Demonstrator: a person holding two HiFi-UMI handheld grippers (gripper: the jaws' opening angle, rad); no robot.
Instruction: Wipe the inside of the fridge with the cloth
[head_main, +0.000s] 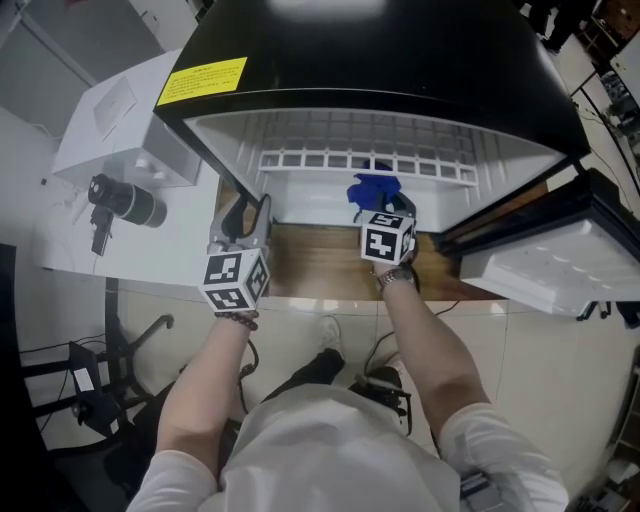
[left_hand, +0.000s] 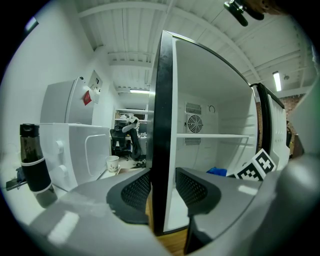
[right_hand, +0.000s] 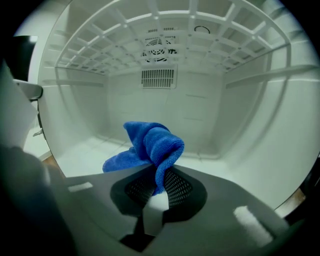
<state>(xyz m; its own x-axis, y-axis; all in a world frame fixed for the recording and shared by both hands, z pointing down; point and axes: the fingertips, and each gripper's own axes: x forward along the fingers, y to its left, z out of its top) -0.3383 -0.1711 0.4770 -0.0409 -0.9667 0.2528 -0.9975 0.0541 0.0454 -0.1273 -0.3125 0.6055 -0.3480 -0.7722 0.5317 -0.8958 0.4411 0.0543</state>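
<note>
My right tongs (right_hand: 155, 187) are closed on the cloth (right_hand: 152, 145). A fold of the blue fabric is pinched between the two mesh pads, and the rest bunches up and forward from them. A tail of it falls away to the left, towards the white floor of the compartment, though I cannot tell whether it touches down. The cloth is inside the fridge (head_main: 400, 60), in the lower space beneath the wire shelf (head_main: 365, 160), roughly in the middle of the opening. In the right gripper view the back wall is straight ahead of it, with a slatted vent (right_hand: 157, 78) and a round fan (right_hand: 157, 42) above.

My left tongs (left_hand: 162, 187) are clamped on the fridge's left side wall (left_hand: 162, 100). Its black front edge stands upright between the pads, one pad outside the cabinet and one inside. From the head view these tongs sit low at the left corner of the opening, well apart from the right ones.

The fridge stands on a wooden bench (head_main: 310, 265), with its door (head_main: 540, 260) swung open to the right. A yellow label (head_main: 200, 80) lies on its black top. To the left, outside the cabinet, are a white box (head_main: 110, 110) and a dark bottle (left_hand: 32, 160). A paper cup (left_hand: 113, 163) sits further back.
</note>
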